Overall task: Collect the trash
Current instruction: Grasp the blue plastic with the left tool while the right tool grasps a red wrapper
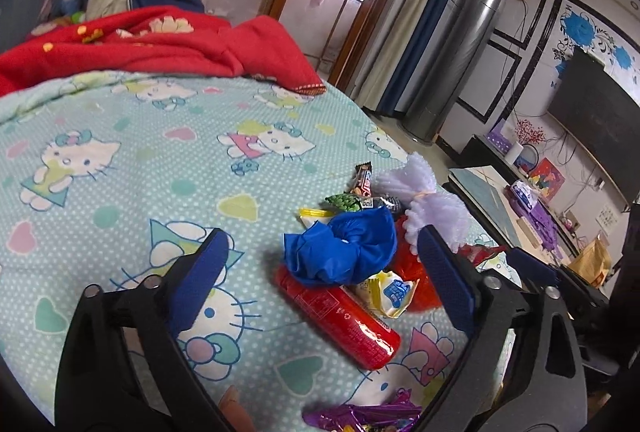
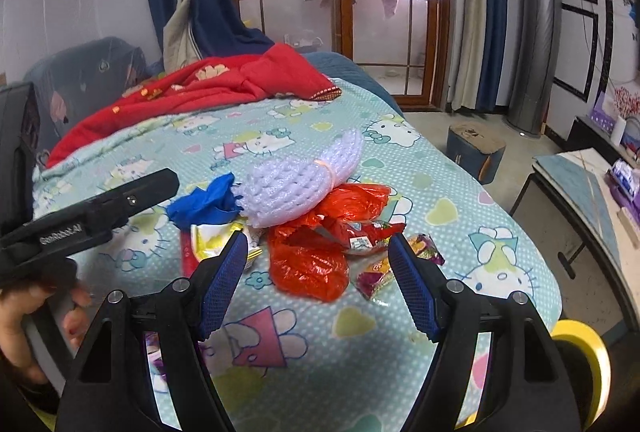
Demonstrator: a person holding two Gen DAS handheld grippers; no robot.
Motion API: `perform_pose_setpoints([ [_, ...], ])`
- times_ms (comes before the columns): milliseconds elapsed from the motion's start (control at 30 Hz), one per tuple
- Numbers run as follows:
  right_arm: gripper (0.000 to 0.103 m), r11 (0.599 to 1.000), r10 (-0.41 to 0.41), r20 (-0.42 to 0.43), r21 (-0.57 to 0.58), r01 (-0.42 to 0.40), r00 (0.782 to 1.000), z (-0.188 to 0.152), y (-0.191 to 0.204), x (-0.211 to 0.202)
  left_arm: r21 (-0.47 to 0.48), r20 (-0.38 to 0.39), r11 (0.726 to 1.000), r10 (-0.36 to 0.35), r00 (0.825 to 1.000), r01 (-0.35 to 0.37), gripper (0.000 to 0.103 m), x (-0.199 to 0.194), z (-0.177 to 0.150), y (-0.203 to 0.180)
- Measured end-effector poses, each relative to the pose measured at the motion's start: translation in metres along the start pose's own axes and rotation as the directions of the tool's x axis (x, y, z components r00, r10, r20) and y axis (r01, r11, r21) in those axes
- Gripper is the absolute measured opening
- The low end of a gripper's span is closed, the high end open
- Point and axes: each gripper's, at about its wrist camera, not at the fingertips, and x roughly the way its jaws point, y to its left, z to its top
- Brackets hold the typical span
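Left gripper (image 1: 322, 264) hovers over crumpled blue plastic bag (image 1: 340, 248) in the trash pile on the cartoon-print bed sheet (image 1: 120, 151), fingers apart. Right gripper (image 2: 318, 282) angled down above crumpled red plastic bag (image 2: 308, 264), fingers apart, empty.

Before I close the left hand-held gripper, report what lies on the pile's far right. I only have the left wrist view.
Observer: The red plastic bag spreads wide there, lying between the open fingers of the right hand-held gripper.
Operator: Name anything past that bag.
Observer: Two small colourful wrappers lie on the sheet just beside its right edge.
Operator: Now give me something off the sheet.
Observer: A yellow round rim shows below the sheet's near-right edge. I cannot tell what it belongs to.
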Motion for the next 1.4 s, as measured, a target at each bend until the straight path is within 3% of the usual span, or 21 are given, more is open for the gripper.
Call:
perform_pose_setpoints([
  [300,0.07,1.0,-0.014,-0.019,-0.016,0.014,1.0,0.001,-0.001,0.018,-0.055,-0.039,0.998,-0.046,0.998,0.044,0.065,0.012,-0.004,0.011],
  [433,0.06,1.0,-0.01,-0.025,-0.026,0.009,1.0,0.003,0.0,0.024,-0.06,-0.048,0.997,-0.058,0.997,0.055,0.055,0.014,-0.006,0.011],
  [567,0.039,1.0,0.002,-0.04,-0.02,-0.003,0.999,0.003,0.0,0.027,-0.068,-0.057,0.996,-0.064,0.996,0.06,0.049,0.016,-0.007,0.012],
  [733,0.03,1.0,0.014,-0.019,0.017,-0.014,1.0,-0.001,-0.005,0.02,-0.074,-0.07,0.995,-0.073,0.995,0.068,0.038,0.018,-0.009,0.012],
  [1033,0.026,0.996,0.056,0.062,0.063,-0.059,0.997,-0.003,-0.009,-0.008,-0.057,-0.066,0.995,-0.086,0.994,0.082,0.011,0.015,-0.008,0.009],
  [1400,0.025,0.991,0.069,0.107,0.109,-0.081,0.992,-0.009,-0.016,-0.038,-0.017,0.044,0.993,-0.114,0.993,0.115,0.004,-0.018,0.011,-0.004],
])
